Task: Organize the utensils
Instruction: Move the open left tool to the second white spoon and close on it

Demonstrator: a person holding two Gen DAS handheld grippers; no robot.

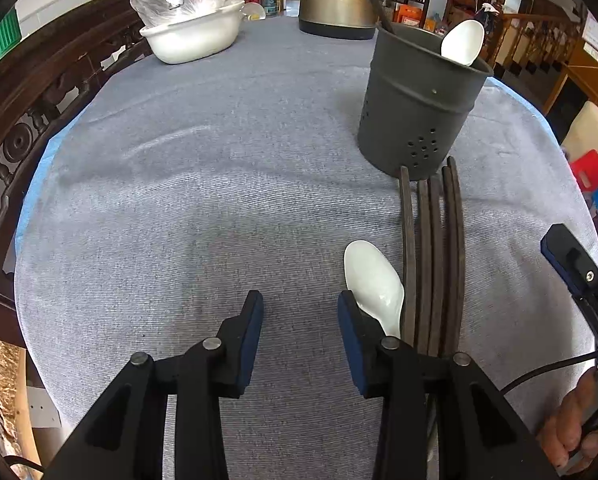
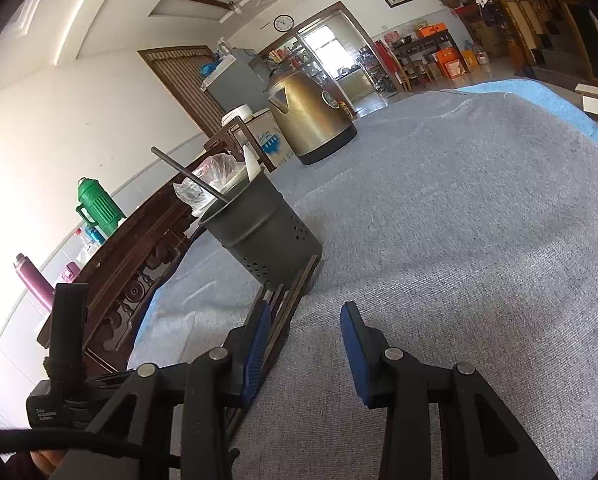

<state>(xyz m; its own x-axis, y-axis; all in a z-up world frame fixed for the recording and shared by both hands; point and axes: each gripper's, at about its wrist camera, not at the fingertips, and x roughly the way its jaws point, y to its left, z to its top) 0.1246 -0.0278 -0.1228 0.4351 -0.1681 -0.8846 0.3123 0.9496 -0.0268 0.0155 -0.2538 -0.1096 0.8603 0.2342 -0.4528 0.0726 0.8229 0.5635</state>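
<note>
Small white print on black device housing (image 2: 45, 414), left of the right gripper (image 2: 303, 344): too small to read reliably.

Daylight is pouring through a glass door (image 2: 331, 50) far beyond the jaws; a clock (image 2: 283, 23) is hanging on the white wall (image 2: 79, 112) above it.

Grey-clothed table (image 1: 219, 200) carries utensil holder (image 1: 419, 96), chopsticks (image 1: 435, 260), spoon (image 1: 375, 280), kettle (image 1: 335, 0), basin (image 1: 195, 36).
</note>
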